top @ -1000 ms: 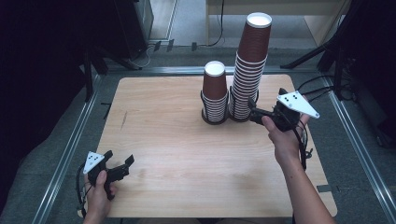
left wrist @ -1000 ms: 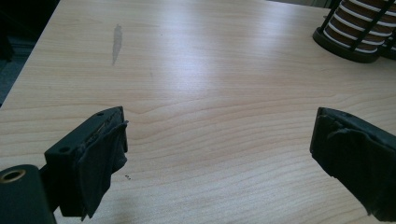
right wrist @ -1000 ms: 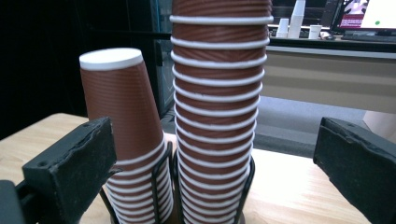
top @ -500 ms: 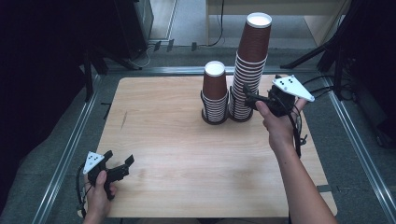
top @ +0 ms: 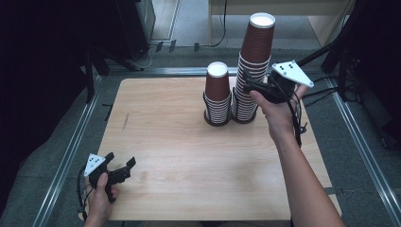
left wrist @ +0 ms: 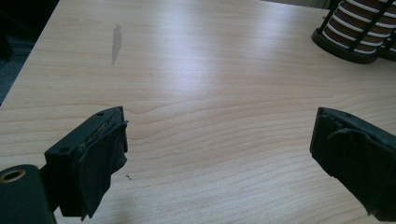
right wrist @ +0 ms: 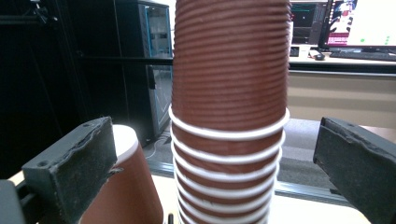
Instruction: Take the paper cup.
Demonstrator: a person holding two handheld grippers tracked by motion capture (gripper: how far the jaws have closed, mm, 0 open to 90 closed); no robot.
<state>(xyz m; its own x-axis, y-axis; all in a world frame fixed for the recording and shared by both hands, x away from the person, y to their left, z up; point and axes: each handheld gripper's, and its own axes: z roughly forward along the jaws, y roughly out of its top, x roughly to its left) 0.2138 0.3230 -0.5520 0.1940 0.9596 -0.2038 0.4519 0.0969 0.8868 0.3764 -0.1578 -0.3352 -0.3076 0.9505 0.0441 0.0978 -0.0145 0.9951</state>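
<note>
A tall stack of brown paper cups stands upside down at the table's far middle, with a shorter stack to its left; both sit in black wire holders. My right gripper is open, raised beside the tall stack, its jaws either side of the stack's middle without touching. The short stack shows behind the left jaw. My left gripper rests open near the table's front left corner, nothing between its jaws. The short stack's holder base shows far off.
The wooden table has metal rails along both sides. A dark scuff mark lies on the left part of the top. Black equipment stands beyond the far edge.
My right gripper rose from table height and moved left, up against the middle of the tall stack. The left gripper has not moved.
</note>
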